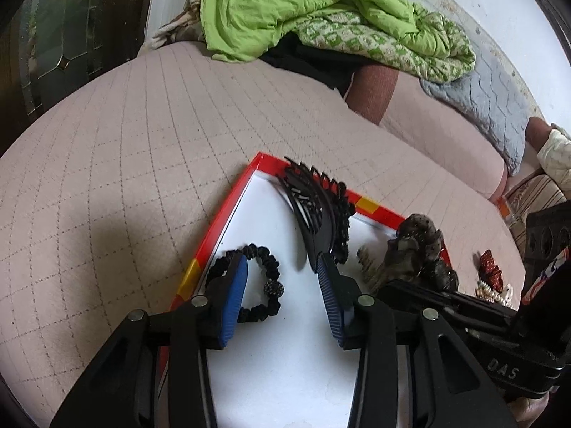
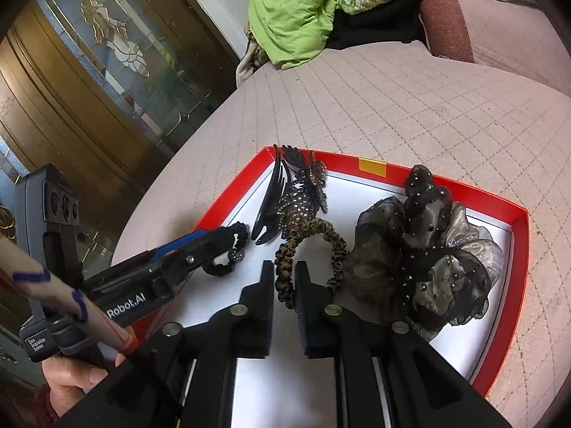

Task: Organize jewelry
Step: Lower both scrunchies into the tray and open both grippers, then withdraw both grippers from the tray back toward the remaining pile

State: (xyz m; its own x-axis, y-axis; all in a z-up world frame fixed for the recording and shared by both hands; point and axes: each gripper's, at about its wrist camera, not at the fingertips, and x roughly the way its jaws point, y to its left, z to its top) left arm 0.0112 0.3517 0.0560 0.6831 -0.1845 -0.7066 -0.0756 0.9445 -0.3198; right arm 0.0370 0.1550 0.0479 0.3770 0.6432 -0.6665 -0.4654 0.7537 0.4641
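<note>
Comb clip [image 2: 285, 199] in tray [image 2: 514, 235], seemingly left of scrunchie [image 2: 439, 267].

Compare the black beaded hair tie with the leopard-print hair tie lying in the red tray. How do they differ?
The black hair tie is plain black with a sparkly bead; the leopard-print hair tie is brown and spotted, with no bead in view. The black one forms the smaller loop; the leopard-print one is larger. The black one lies near the tray's left wall, the leopard-print one mid-tray beside the sheer scrunchie. Both are ruffled fabric loops lying flat.
</note>
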